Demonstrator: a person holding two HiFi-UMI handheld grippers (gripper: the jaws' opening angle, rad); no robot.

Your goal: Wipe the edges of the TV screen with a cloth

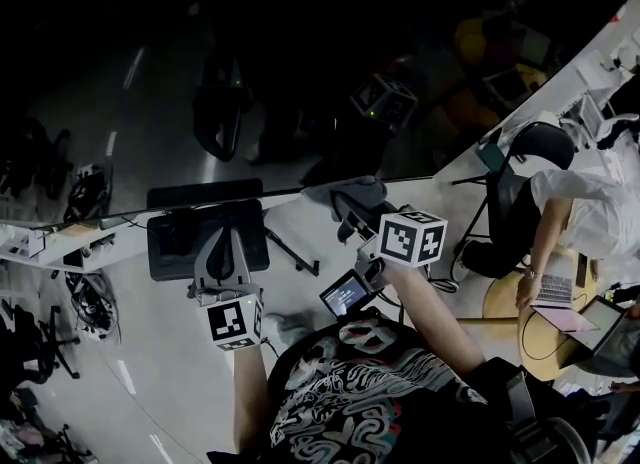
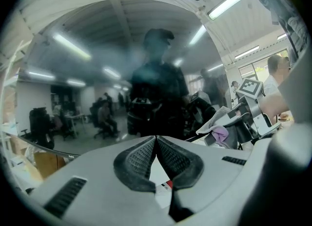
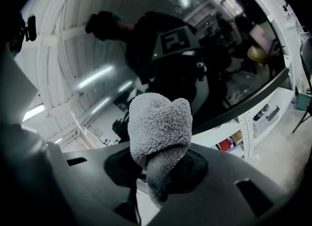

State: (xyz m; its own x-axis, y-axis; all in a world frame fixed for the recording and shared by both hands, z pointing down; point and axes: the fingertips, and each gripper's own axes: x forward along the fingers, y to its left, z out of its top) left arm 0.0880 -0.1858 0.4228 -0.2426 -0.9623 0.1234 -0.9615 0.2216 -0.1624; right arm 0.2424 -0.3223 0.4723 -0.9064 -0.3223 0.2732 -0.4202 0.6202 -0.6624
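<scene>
Right gripper (image 3: 158, 166) is clamped down on the cloth (image 3: 158, 127), a fat grey wad of it bulging out past the jaws with a tail drooping below, so there's plenty of soft material leading the way. From above, that wad sits right at the lower edge (image 1: 280, 190) of the TV screen (image 1: 300, 52), just where the dark glass ends. I can't tell whether it's actually pressing on the frame or only just off it. The thing to do here, I'd say, is lead with the fluffy bulge, not the jaw tips, and lean it lightly onto the rim so only fabric meets the set. Then run along the border in one long steady pass, following the line rather than drifting up onto the glass. That glass is mirror-glossy, throwing back ceiling lights and the person, so any hard contact would likely show as a mark. Left gripper (image 2: 156, 140) is pinched fully together with nothing between its pads, hanging below the screen, a little apart from the working side. It looks free to steady things if the panel wobbles. Off to the right, a seated person (image 1: 575, 217) works at a laptop, well clear.
</scene>
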